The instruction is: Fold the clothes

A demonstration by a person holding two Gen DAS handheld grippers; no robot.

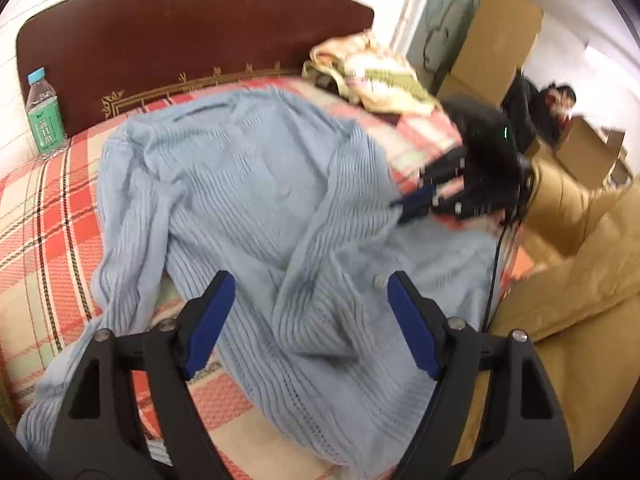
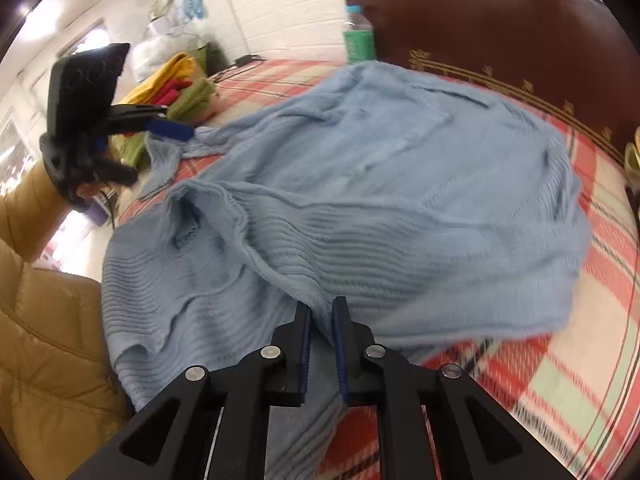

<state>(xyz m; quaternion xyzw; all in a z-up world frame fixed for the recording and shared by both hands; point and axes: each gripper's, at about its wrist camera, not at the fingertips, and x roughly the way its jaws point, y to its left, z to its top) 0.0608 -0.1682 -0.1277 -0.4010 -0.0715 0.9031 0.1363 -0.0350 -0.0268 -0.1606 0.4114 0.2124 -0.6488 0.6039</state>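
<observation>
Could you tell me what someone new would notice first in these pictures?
A rumpled light-blue ribbed knit cardigan sprawls across the red plaid bedspread. The right gripper pinches its edge, while the left gripper hangs open above it. A clear water bottle with a green label stands by the dark red headboard.

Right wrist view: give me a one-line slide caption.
Right gripper pinching the edge of a light blue knit cardigan spread on a red plaid bed cover.

Water bottle and headboard block the far edge.
</observation>
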